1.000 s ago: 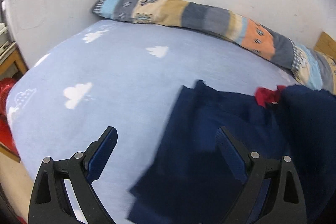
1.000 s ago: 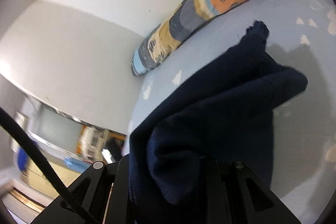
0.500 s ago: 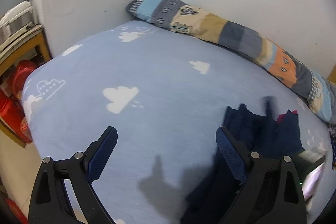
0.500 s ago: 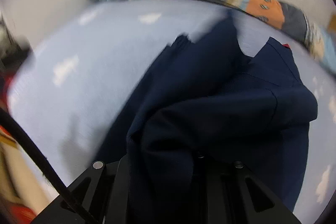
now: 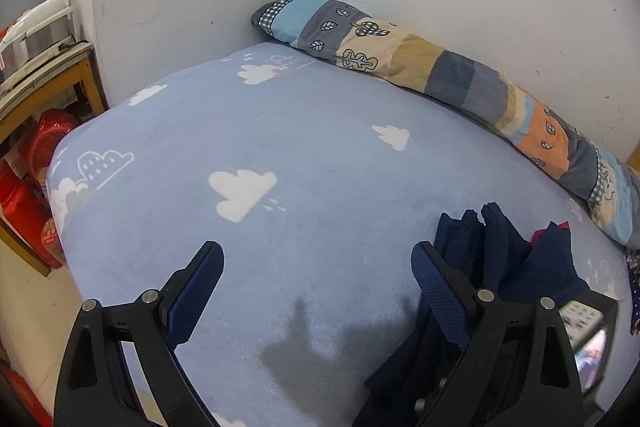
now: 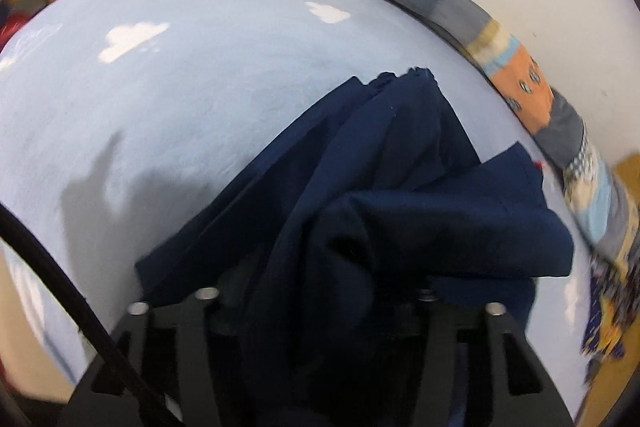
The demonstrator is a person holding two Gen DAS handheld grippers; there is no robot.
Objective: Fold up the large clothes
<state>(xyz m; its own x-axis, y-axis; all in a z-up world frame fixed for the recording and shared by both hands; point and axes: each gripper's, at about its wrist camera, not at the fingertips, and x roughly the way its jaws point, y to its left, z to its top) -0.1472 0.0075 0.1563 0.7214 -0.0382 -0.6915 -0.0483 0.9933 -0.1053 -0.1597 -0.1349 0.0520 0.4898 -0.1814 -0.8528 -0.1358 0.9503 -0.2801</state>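
Navy garment [image 6: 400,211] bunched in deep folds on the bed [image 6: 200,99], heaped up against the right gripper [image 6: 316,307] and draped over it. Pinched there, by the look of the cloth gathered tight between the black arms, though jaws themselves buried under fabric, so cannot tell for certain. Seen from the right wrist: dark blue cloth spreading away in a long wedge toward the patchwork bolster [image 6: 500,55], upper edge crumpled, a speck of red at the far right fold, picture somewhat blurred. Seen from the left wrist only: left gripper [image 5: 316,267] with jaws spread wide, nothing between them, hovering over bare pale-blue sheet printed with white clouds [image 5: 240,191]; same navy garment [image 5: 492,267] off to the right, partly behind the right-hand blue pad, standing in narrow upright pleats with a red lining corner [image 5: 538,235] peeking out. Also only in the left view: wooden shelf [image 5: 48,83] at the left edge, red containers [image 5: 28,187] beneath it, and the bolster [image 5: 440,75] lying along the white wall behind the bed.
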